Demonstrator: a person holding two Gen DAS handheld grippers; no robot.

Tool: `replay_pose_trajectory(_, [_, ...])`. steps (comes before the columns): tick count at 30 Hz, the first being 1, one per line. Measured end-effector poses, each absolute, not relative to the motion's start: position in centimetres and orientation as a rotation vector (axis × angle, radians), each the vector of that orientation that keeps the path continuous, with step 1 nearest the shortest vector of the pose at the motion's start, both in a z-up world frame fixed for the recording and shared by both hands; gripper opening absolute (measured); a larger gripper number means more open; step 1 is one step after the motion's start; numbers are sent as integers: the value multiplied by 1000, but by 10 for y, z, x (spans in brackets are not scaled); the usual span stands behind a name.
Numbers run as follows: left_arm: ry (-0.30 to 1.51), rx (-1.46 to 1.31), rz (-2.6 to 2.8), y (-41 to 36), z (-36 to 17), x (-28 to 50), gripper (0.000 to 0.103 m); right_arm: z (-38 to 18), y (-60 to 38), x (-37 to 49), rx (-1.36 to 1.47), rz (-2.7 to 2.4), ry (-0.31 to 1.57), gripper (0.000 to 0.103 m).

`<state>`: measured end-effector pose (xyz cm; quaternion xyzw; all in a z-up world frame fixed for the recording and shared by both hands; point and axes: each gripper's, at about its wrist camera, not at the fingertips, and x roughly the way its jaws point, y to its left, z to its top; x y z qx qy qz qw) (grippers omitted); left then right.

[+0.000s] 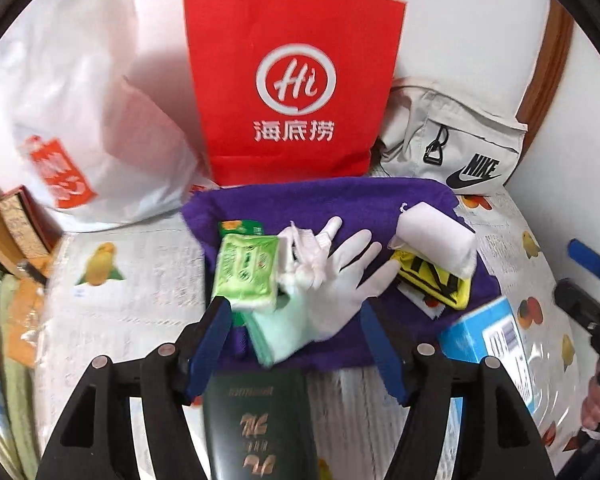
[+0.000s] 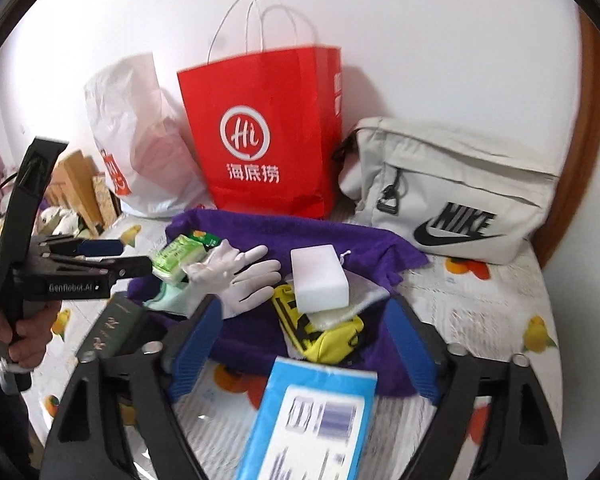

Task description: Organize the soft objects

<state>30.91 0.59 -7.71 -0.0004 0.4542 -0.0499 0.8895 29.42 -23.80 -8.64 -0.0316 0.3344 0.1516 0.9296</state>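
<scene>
Purple towel (image 1: 284,208) lying flat on the table, carrying white gloves (image 1: 332,276), green tissue pack (image 1: 246,272), white sponge (image 2: 320,278) | left gripper (image 1: 300,316) gaping wide over the gloves | right gripper (image 2: 304,340) spreading open above the yellow pouch (image 2: 324,336)

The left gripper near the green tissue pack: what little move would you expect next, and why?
Probably closing on the green tissue pack. The left gripper is open, its left finger already beside the pack's near edge, on the purple towel.
</scene>
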Motion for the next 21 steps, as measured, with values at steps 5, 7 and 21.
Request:
replay_pose_trajectory(5, [887, -12, -95, 8, -51, 262, 75, -59, -238, 241, -66, 251, 614, 98])
replay_pose_trajectory(7, [866, -12, -87, 8, -43, 243, 78, -50, -238, 222, -66, 231, 595, 102])
replay_pose_trajectory(21, [769, -31, -86, 3, -11, 105, 93, -20, -236, 79, -44, 190, 522, 102])
